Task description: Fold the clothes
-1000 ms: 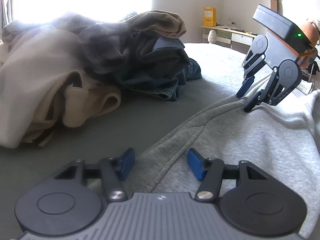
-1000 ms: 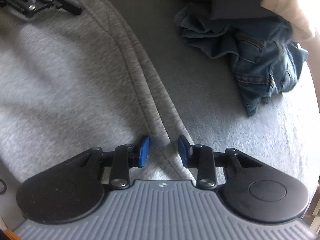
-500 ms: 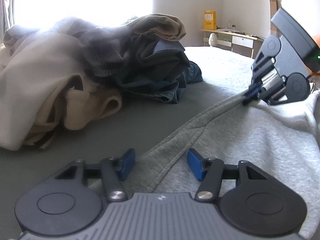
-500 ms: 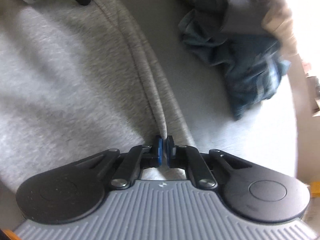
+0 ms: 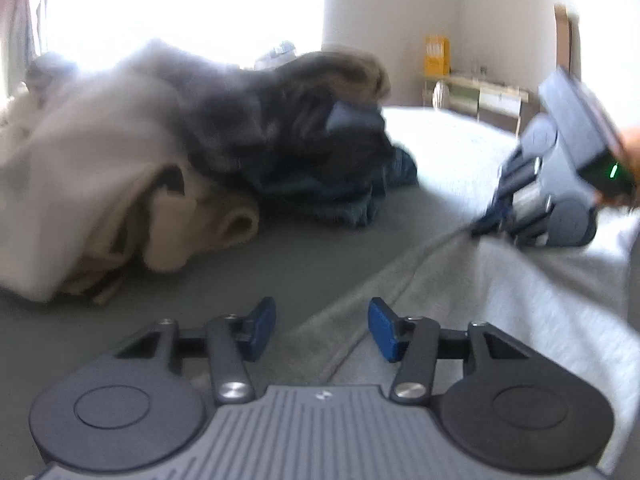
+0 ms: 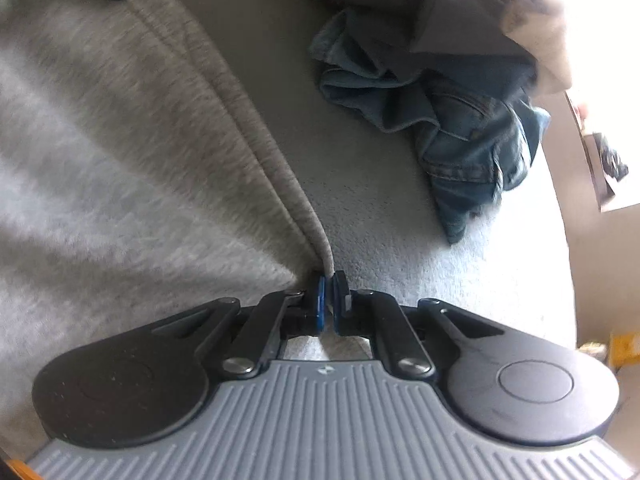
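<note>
The right gripper [image 6: 328, 296] is clamped on the hemmed edge of the grey sweatshirt [image 6: 120, 152], which lies flat on the bed [image 6: 360, 168] and stretches ahead and left of it. The left gripper [image 5: 322, 328] straddles the same edge further along, its jaws closing with the hem between them, pads not yet pressing. Bare bed cover opens beyond that edge. Past the gap sits a heap of clothes [image 5: 168, 152], denim [image 6: 460, 132] nearest.
</note>
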### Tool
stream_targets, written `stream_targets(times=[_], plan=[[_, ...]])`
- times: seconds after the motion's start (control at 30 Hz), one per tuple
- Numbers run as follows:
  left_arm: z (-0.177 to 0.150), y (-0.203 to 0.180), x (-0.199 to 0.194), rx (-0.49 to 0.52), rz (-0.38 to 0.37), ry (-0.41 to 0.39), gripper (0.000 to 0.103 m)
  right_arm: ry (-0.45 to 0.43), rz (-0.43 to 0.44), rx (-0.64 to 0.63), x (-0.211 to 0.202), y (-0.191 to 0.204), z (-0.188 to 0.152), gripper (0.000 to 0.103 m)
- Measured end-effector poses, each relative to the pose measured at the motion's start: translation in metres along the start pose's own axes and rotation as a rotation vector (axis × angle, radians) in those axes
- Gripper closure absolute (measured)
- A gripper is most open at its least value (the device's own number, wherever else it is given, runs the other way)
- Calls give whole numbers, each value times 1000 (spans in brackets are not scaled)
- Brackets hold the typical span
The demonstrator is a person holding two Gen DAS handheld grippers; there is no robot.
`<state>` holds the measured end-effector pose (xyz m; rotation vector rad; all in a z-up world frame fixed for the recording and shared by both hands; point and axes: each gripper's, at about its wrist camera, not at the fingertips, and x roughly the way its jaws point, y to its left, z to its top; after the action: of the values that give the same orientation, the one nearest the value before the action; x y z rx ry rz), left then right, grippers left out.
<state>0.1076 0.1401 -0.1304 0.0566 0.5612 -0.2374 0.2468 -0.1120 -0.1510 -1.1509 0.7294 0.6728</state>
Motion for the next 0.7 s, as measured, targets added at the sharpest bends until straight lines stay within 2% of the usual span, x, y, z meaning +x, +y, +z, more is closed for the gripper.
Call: stream_targets(times=[0.1, 0.2, 0.23, 0.3, 0.4, 0.47, 0.6, 0.7], plan=[[15, -9, -5, -42, -83, -32, 52, -19, 16, 87, -1, -8, -4, 100], [20, -33, 5, -5, -153, 3, 53, -43, 37, 221, -2, -17, -9, 97], [20, -42, 12, 12, -167, 22, 54, -57, 59, 311, -3, -25, -14, 97], [15, -52, 29, 8, -170, 85, 57, -91, 108, 493, -7, -42, -25, 96], [9, -55, 44, 2, -151, 127, 59, -146, 187, 744, -12, -60, -48, 93], [9, -55, 43, 4, -151, 125, 59, -184, 238, 893, -11, -70, -63, 89], [8, -57, 43, 12, -143, 130, 59, -267, 266, 1205, -13, -88, -98, 72], [7, -56, 43, 13, -140, 128, 59, -308, 236, 1387, -24, -104, -131, 72]])
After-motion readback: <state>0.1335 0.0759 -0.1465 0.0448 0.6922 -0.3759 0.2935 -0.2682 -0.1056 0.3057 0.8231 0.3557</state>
